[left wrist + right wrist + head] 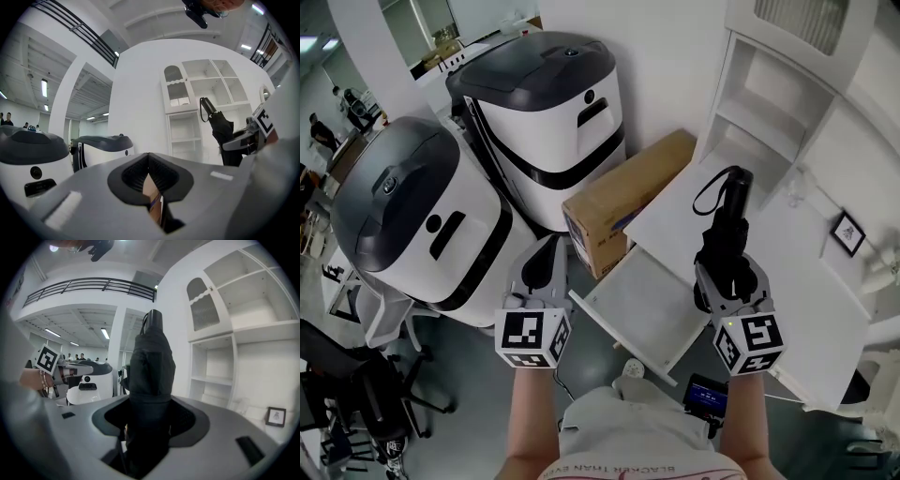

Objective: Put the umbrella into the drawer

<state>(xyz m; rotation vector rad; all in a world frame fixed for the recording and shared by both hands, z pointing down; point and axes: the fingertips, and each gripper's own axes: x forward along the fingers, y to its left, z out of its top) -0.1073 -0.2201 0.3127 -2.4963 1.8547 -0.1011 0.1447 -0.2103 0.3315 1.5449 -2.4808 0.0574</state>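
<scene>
My right gripper (727, 270) is shut on a folded black umbrella (727, 212), which stands up out of the jaws with its wrist loop at the top. In the right gripper view the umbrella (151, 371) fills the gap between the pads. It hangs over the right part of an open white drawer (654, 295) that is pulled out from the cabinet. My left gripper (549, 251) is left of the drawer with its jaws together and nothing in them. In the left gripper view, the left gripper (149, 161) looks toward the cabinet, and the umbrella (223, 133) shows at the right.
A cardboard box (623, 202) leans between the drawer and two white-and-grey machines (548, 112) (403, 216). A white shelf cabinet (769, 103) stands behind the drawer, with a small framed picture (848, 232) on its top. Office chairs (356, 394) stand at the lower left.
</scene>
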